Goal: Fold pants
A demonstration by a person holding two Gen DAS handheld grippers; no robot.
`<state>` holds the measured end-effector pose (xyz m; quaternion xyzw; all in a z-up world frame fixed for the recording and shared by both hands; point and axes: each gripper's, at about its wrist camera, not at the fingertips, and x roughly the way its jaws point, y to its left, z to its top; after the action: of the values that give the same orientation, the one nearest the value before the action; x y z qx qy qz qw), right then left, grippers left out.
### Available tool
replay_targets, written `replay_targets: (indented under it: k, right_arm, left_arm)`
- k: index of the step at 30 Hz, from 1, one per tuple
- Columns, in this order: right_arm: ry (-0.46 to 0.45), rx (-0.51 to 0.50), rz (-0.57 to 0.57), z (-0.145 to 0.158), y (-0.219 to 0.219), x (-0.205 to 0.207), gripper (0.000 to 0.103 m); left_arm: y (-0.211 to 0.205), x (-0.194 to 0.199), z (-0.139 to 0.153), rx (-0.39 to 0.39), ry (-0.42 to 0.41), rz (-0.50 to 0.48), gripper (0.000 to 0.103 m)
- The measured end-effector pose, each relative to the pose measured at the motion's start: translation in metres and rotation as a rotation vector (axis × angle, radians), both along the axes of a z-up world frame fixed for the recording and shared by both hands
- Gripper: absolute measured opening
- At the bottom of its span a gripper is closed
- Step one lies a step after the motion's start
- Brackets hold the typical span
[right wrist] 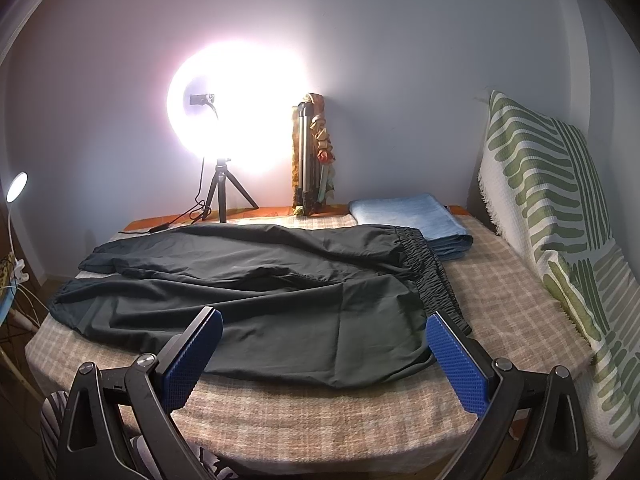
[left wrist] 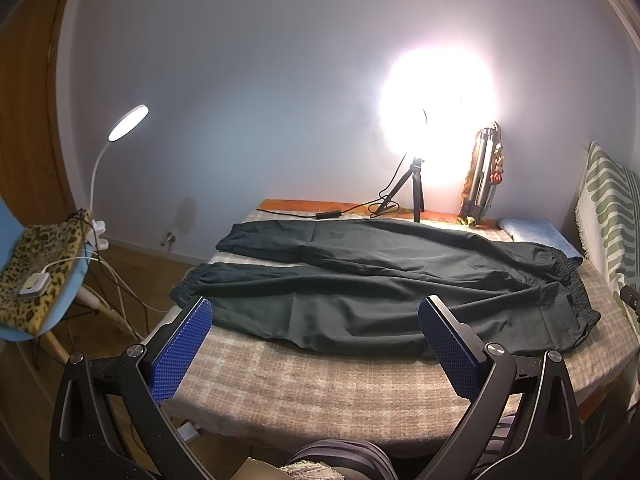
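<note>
Black pants [left wrist: 380, 276] lie spread flat across the checked blanket of the bed [left wrist: 320, 384], legs to the left, elastic waistband [left wrist: 576, 292] to the right. They also show in the right wrist view [right wrist: 256, 292], waistband [right wrist: 432, 280] at right. My left gripper [left wrist: 316, 320] is open and empty, held above the bed's near edge in front of the lower leg. My right gripper [right wrist: 324, 332] is open and empty, over the near edge of the pants close to the waistband.
A bright ring light on a small tripod [right wrist: 220, 196] and a folded tripod [right wrist: 312, 160] stand at the back wall. A folded blue towel [right wrist: 408, 216] lies beyond the waistband. A green-patterned cushion [right wrist: 560, 216] leans at right. A chair with a leopard cloth [left wrist: 36, 264] and desk lamp [left wrist: 128, 116] stands left.
</note>
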<state>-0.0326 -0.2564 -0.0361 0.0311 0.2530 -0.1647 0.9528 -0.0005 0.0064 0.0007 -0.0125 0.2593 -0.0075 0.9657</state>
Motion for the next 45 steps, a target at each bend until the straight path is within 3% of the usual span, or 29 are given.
replay_targets:
  k: [26, 36, 41, 45]
  right_arm:
    - [-0.001, 0.002, 0.040, -0.002, 0.005, 0.012, 0.103]
    - [0.005, -0.028, 0.153, 0.015, -0.004, 0.062, 0.102]
    - [0.001, -0.134, 0.213, 0.024, -0.005, 0.102, 0.102]
    - [0.007, -0.130, 0.267, 0.031, -0.010, 0.143, 0.102]
  left_arm:
    - [0.014, 0.015, -0.010, -0.020, 0.032, 0.005, 0.103]
    - [0.045, 0.054, -0.022, -0.007, 0.063, -0.012, 0.101]
    - [0.073, 0.097, -0.026, 0.031, 0.089, 0.002, 0.094]
    - [0.096, 0.135, -0.030, 0.002, 0.140, 0.004, 0.088]
